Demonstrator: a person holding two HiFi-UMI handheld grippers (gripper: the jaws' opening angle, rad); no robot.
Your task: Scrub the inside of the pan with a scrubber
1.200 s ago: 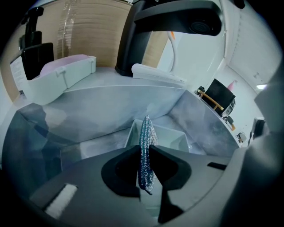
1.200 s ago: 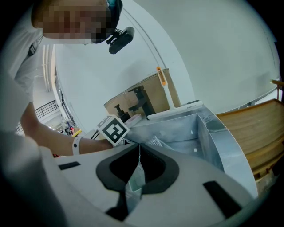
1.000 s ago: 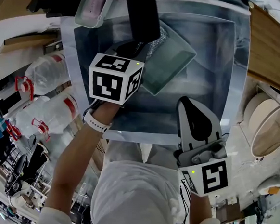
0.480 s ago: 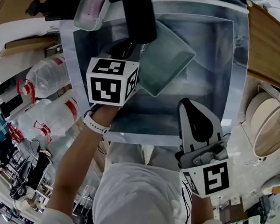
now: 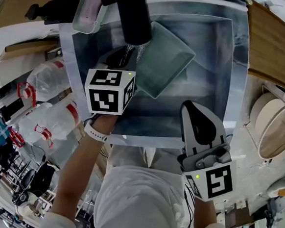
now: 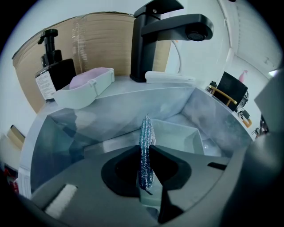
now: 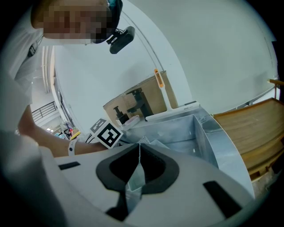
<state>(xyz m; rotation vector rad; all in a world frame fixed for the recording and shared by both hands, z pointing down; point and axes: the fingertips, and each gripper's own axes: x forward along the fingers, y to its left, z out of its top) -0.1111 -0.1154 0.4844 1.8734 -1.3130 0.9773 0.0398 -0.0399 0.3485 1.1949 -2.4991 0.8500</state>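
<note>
Two grippers work here. Nearest, the right gripper (image 7: 140,145) hangs at the sink's (image 5: 222,93) near edge, jaws pressed together on nothing. The left gripper (image 6: 145,148), clenched on the one scrubber (image 6: 146,131), has slid back toward the near-left corner, probably between strokes. One pan (image 5: 164,58) leans mid-sink, and beyond it stand one faucet (image 5: 133,14) and, far-left, one soap tray (image 5: 89,11).

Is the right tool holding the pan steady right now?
No: the right tool is shut on nothing at the near rim of the sink, apart from the pan.
</note>
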